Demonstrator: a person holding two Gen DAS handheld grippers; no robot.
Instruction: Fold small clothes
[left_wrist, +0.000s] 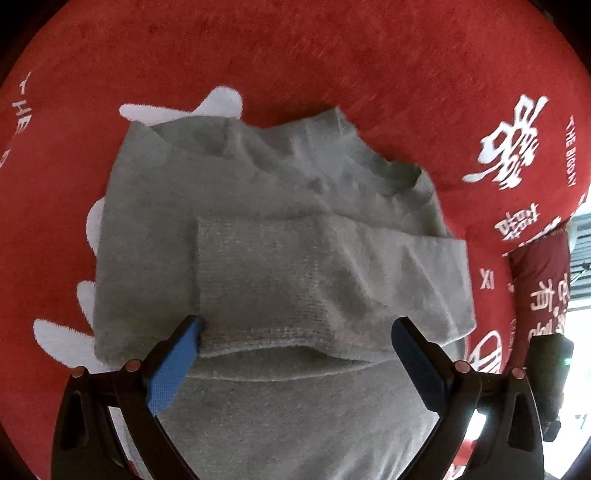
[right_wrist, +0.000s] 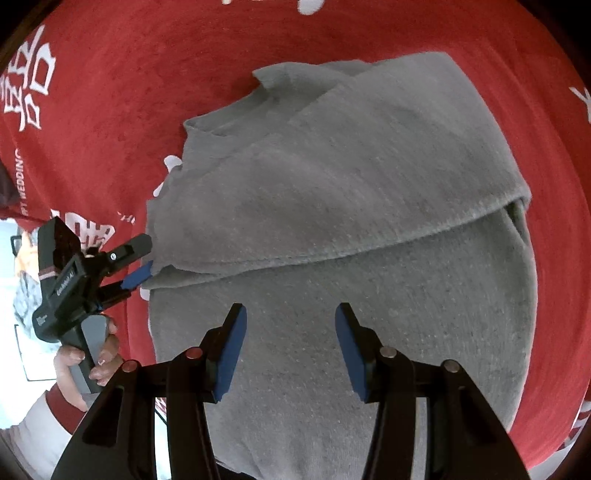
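Red printed cloth covered the surface, a folded grey garment lying on it. Right gripper hovered spread above; left gripper spread, perhaps touching the folded edge.

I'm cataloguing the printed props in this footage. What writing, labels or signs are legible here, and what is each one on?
"THE BIGDAY", roughly; last letters unsure: red cloth, white print.
"XI": same cloth.
"THE": its left edge.
"WEDDING": same cloth, right wrist view.
Large white Chinese characters: decorative, not reliably readable.
White lettering on the left gripper body: too small to read.
Grey garment: no text.
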